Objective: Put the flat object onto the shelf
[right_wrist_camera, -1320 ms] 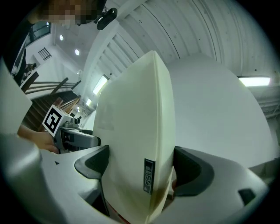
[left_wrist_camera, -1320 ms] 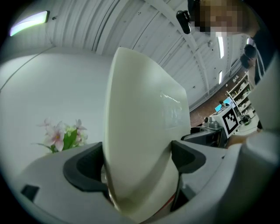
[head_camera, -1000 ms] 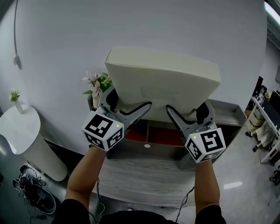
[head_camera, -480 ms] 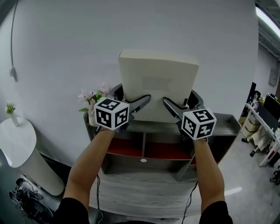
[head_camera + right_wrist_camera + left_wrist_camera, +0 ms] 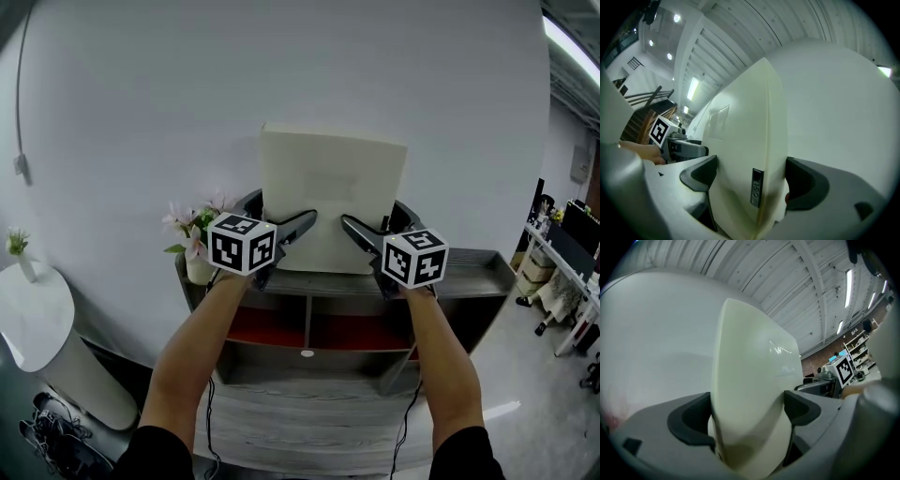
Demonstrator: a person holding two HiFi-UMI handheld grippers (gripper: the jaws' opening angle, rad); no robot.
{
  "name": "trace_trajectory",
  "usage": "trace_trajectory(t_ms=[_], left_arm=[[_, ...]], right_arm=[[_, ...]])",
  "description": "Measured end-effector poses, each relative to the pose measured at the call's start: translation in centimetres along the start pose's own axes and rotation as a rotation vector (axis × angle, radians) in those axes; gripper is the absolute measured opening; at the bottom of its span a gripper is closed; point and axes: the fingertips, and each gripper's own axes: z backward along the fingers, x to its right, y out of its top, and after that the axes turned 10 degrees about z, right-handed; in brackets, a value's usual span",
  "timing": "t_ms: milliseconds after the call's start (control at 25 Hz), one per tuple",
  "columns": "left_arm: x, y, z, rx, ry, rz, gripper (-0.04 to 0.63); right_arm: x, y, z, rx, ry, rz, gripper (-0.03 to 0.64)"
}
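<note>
The flat object is a cream foam pad [image 5: 333,192]. It stands upright against the white wall, with its lower edge at the top of the grey shelf [image 5: 473,265]. My left gripper [image 5: 278,214] is shut on the pad's lower left edge, and my right gripper [image 5: 378,217] is shut on its lower right edge. In the left gripper view the pad [image 5: 750,380] fills the gap between the jaws of that gripper [image 5: 747,420]. The right gripper view shows the pad [image 5: 740,150], with a zip pull on its edge, squeezed between that gripper's [image 5: 750,183] jaws.
A vase of pink flowers [image 5: 192,246] stands on the shelf's left end, close to my left gripper. Red-backed compartments [image 5: 272,328] lie under the top board. A white round stand [image 5: 37,314] with a small plant is at the left. Office furniture [image 5: 562,272] is at the right.
The pad swung from tilted toward me to upright and moved back against the wall. Both grippers went forward and a little up with it, still shut on it.
</note>
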Motion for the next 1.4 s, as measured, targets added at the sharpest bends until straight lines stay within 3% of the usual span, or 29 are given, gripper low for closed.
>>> trace_trajectory(t_ms=[600, 800, 1000, 1200, 1400], left_arm=[[-1.1, -1.3, -0.4, 0.042, 0.002, 0.04, 0.482], [-1.1, -1.3, 0.2, 0.07, 0.043, 0.02, 0.482], [-1.1, 0.6, 1.3, 0.152, 0.104, -0.006, 0.48], [0.5, 1.0, 1.8, 0.167, 0.094, -0.035, 0.48], [1.5, 1.5, 2.9, 0.198, 0.115, -0.053, 0.48]], right_arm=[[0.5, -1.3, -1.1, -0.013, 0.037, -0.042, 0.454], [0.8, -1.8, -0.7, -0.008, -0.001, -0.041, 0.454], [1.8, -2.1, 0.2, -0.009, -0.034, -0.032, 0.454], [1.0, -2.1, 1.4, 0.007, -0.036, -0.048, 0.454], [0.4, 0.5, 3.4, 0.111, -0.099, -0.039, 0.454]])
